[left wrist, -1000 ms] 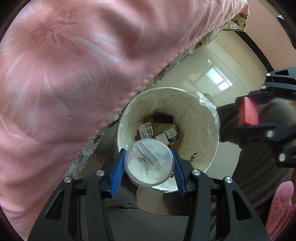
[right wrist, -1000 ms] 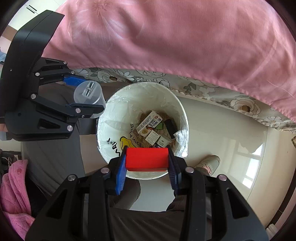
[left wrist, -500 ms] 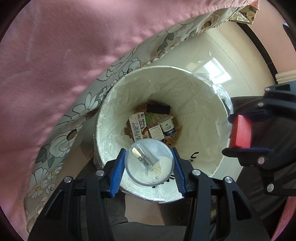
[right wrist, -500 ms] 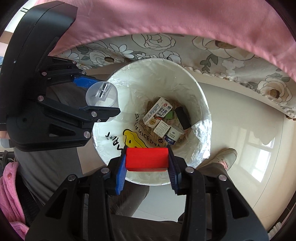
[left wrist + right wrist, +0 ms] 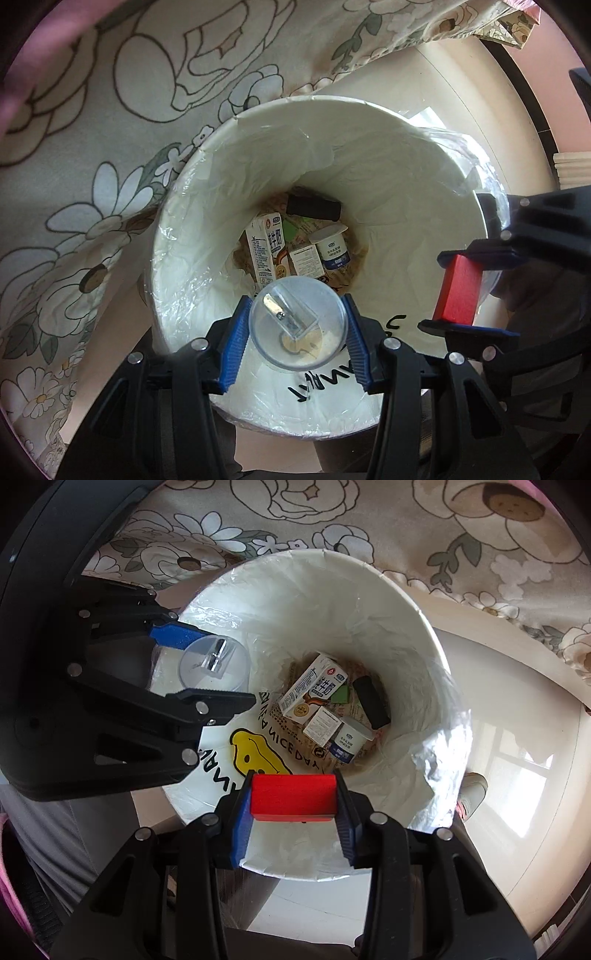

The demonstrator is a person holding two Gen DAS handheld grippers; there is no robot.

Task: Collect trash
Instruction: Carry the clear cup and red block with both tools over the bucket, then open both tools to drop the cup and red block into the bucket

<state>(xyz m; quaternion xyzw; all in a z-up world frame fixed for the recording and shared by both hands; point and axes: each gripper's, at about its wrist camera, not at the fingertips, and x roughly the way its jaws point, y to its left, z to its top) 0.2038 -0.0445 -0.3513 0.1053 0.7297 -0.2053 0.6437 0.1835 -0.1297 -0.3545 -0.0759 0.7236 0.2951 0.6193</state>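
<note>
With the left gripper (image 5: 297, 334) clamped on a clear sharpener (image 5: 297, 325) and the right gripper (image 5: 293, 803) on a red block (image 5: 293, 797), both over the bin (image 5: 413, 605), releasing well inside the rim looked wisest.

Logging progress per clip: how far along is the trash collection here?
Done: a milk carton, a yogurt cup and a black item lie in the bin. In hand: the left gripper grips a clear sharpener and the right gripper a red block, both above the bin's opening. Left: releasing both.
</note>
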